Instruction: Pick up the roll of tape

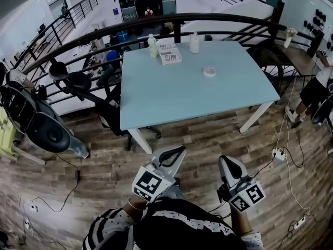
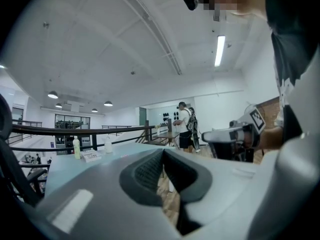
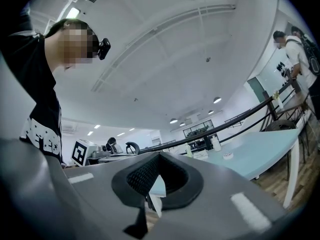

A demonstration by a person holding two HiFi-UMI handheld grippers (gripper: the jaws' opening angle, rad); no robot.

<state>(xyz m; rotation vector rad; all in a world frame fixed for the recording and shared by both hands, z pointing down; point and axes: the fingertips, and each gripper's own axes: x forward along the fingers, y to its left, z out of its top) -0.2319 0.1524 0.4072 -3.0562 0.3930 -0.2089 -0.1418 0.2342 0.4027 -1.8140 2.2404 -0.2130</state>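
The roll of tape [image 1: 209, 71] is a small white ring lying flat on the light-blue table [image 1: 171, 98], right of its middle. It also shows far off in the right gripper view as the tape [image 3: 228, 155]. Both grippers hang in front of the table's near edge, over the wooden floor and well short of the tape. My left gripper [image 1: 177, 150] is shut with nothing in it, and so is my right gripper [image 1: 227, 160]. In their own views, the left gripper [image 2: 162, 156] and right gripper [image 3: 157, 159] point level toward the table.
Two bottles [image 1: 152, 46] [image 1: 194, 42] and a printed booklet [image 1: 170, 53] stand at the table's far edge, against a black curved railing [image 1: 218, 19]. Dark equipment [image 1: 36, 121] sits at left. Cables and a power strip [image 1: 277, 153] lie on the floor. A person [image 1: 317, 90] stands at right.
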